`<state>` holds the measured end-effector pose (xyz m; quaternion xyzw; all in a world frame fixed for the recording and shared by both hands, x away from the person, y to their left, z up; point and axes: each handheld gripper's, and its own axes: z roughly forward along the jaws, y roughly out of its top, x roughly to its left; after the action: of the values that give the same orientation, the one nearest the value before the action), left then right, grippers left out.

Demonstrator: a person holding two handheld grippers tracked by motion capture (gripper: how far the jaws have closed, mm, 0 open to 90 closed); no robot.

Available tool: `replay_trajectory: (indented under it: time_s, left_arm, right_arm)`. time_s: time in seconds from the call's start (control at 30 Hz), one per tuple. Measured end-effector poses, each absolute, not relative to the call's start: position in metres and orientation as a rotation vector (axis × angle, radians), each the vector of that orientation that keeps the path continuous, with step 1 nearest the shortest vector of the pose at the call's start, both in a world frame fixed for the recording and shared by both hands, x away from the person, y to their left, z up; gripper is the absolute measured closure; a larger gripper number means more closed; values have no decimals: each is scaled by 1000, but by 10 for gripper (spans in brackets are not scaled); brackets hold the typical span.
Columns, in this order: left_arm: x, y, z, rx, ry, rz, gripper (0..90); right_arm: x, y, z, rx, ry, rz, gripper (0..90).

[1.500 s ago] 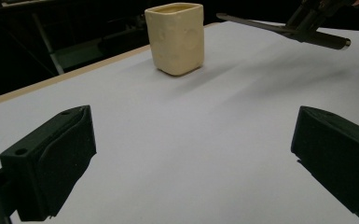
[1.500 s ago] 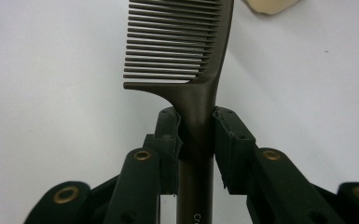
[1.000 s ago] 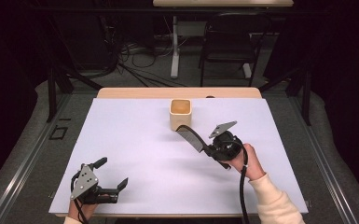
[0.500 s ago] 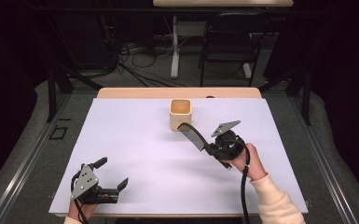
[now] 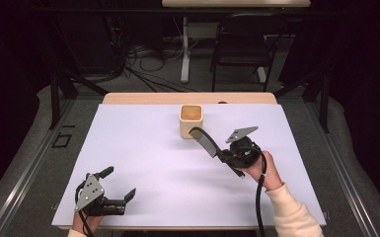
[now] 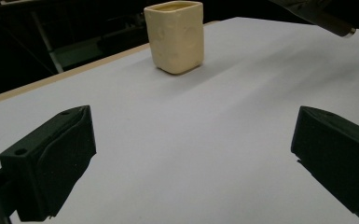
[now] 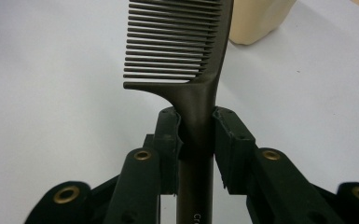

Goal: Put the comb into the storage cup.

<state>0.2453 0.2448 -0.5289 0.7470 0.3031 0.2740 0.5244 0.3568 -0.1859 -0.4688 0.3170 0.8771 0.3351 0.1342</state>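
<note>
A cream square cup point(image 5: 191, 120) stands upright near the far middle of the white sheet point(image 5: 148, 148); the left gripper view also has the cup point(image 6: 175, 36). My right gripper point(image 7: 197, 126) is shut on the handle of a dark comb point(image 7: 186, 51), which points toward the cup. In the high view the comb point(image 5: 205, 141) slants up and left from the right gripper point(image 5: 223, 155), its tip just right of the cup. My left gripper point(image 5: 119, 183) rests low at the near left, its jaws wide apart with nothing between them; its fingers point(image 6: 51, 158) frame bare sheet.
The white sheet covers a wooden table point(image 5: 143, 98) whose far edge shows beyond it. A dark chair point(image 5: 242, 44) and cables point(image 5: 143, 59) lie on the floor behind the table. A cable point(image 5: 259, 197) trails from the right gripper along the sleeve.
</note>
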Motion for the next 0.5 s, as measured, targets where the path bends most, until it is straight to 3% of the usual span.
replay_trajectory:
  time_s: [0.5]
  left_arm:
    - [245,245,-529,1787,726,660,0]
  right_arm:
    - [357,-191,-463,929,2483,1044,717]
